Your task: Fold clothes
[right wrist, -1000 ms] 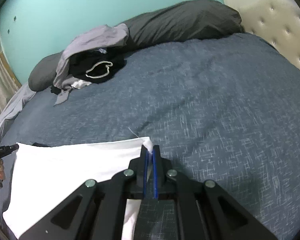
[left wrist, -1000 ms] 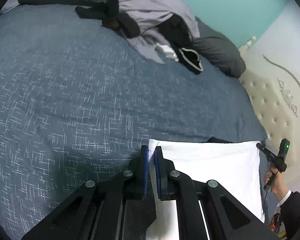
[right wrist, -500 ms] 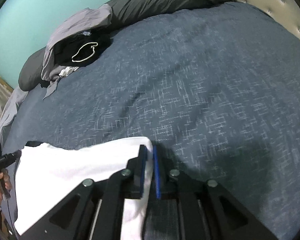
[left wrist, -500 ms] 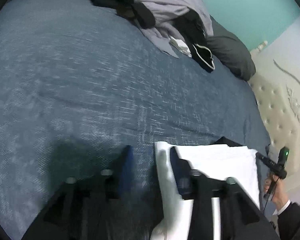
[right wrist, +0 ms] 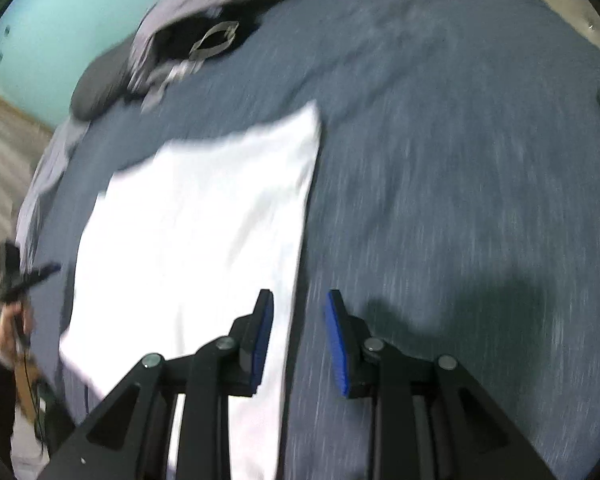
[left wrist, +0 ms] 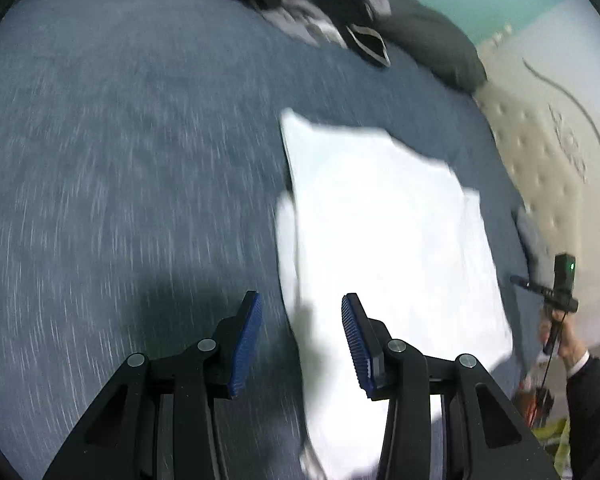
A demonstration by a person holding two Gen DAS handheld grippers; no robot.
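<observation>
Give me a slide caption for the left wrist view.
Open left gripper above the folded white cloth lying on the blue bed.

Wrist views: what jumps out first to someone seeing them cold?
The white garment, lying flat on the blue-grey bedspread just ahead of both grippers. Next, the left gripper with jaws apart and empty, and the right gripper with jaws opening, gripping nothing. Beyond, a heap of grey and black clothes sits by the dark pillows.

Motion blur smears the heaped clothes (left wrist: 320, 4) beyond recognition.
</observation>
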